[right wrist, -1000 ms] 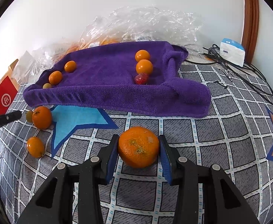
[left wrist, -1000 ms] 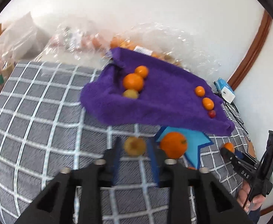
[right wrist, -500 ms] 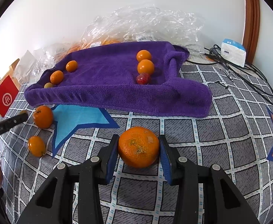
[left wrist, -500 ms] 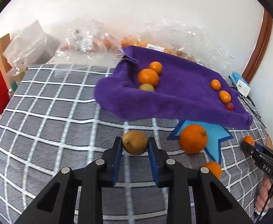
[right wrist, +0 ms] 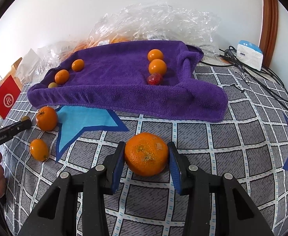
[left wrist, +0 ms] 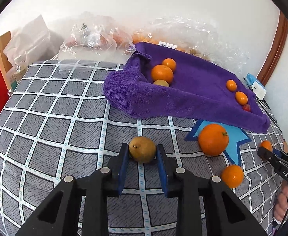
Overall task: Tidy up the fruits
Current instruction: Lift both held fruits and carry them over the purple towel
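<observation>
Checked bedding (left wrist: 45, 129) lies under us. Our left claw (left wrist: 142, 153) grasps a brown fruit (left wrist: 142, 149); our right claw (right wrist: 146, 155) grasps a mandarin (right wrist: 146, 154). Beyond both, a purple towel (right wrist: 114, 94) cradles four oranges, a yellowish fruit and a red one.

We get bright, even daylight in both views, soft short shadows under fruit, glare on the plastic bags (right wrist: 157, 19) (crinkled), heavy fisheye bending, black vignette corners, sharp centre.

White wall (left wrist: 144, 4), brown wood trim (left wrist: 275, 45), checked grey bedspread (left wrist: 55, 108)
</observation>
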Action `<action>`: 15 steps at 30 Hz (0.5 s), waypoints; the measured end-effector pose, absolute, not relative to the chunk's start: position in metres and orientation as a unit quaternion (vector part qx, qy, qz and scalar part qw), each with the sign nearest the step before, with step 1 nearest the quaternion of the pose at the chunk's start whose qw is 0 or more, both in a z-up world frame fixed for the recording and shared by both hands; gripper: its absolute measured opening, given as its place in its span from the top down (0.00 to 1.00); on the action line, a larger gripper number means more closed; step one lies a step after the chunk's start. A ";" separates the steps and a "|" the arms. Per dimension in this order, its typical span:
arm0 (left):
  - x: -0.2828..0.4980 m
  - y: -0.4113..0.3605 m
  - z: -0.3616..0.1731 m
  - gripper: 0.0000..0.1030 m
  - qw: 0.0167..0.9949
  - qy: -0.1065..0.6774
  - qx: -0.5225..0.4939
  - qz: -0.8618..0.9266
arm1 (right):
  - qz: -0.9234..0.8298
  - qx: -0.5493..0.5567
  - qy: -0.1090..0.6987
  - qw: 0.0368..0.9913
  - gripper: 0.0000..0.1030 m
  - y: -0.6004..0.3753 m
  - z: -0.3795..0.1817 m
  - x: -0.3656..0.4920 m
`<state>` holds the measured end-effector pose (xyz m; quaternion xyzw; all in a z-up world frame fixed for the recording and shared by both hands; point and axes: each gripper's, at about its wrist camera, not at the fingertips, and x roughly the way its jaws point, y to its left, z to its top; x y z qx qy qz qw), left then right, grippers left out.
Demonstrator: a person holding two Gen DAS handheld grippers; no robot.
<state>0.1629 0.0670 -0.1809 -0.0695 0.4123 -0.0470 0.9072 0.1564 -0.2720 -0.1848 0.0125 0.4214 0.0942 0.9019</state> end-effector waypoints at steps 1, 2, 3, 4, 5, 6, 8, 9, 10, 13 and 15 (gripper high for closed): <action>0.162 0.067 -0.181 0.74 0.907 0.412 -0.069 -0.047 | 0.094 0.012 0.422 0.902 0.59 -0.272 -0.185 0.156; 0.163 0.068 -0.181 0.74 0.907 0.412 -0.069 -0.047 | 0.095 0.012 0.422 0.901 0.59 -0.272 -0.185 0.156; 0.163 0.069 -0.182 0.74 0.907 0.412 -0.071 -0.048 | 0.096 0.013 0.422 0.901 0.58 -0.272 -0.185 0.156; 0.163 0.070 -0.182 0.74 0.907 0.411 -0.073 -0.048 | 0.097 0.013 0.423 0.901 0.57 -0.272 -0.185 0.156; 0.162 0.070 -0.182 0.74 0.907 0.411 -0.076 -0.049 | 0.096 0.012 0.422 0.901 0.57 -0.272 -0.185 0.156; 0.162 0.071 -0.182 0.74 0.907 0.411 -0.077 -0.050 | 0.096 0.012 0.422 0.902 0.57 -0.272 -0.185 0.156; 0.160 0.074 -0.182 0.74 0.908 0.408 -0.085 -0.054 | 0.096 0.013 0.421 0.902 0.58 -0.272 -0.185 0.156; 0.160 0.075 -0.182 0.74 0.908 0.406 -0.090 -0.056 | 0.095 0.015 0.420 0.903 0.59 -0.273 -0.184 0.156; 0.159 0.078 -0.181 0.74 0.908 0.402 -0.098 -0.058 | 0.095 0.017 0.419 0.903 0.59 -0.273 -0.184 0.156; 0.153 0.084 -0.178 0.74 0.913 0.386 -0.117 -0.057 | 0.094 0.022 0.414 0.905 0.60 -0.274 -0.183 0.154; 0.149 0.085 -0.175 0.74 0.917 0.375 -0.122 -0.056 | 0.097 0.026 0.411 0.906 0.60 -0.275 -0.182 0.153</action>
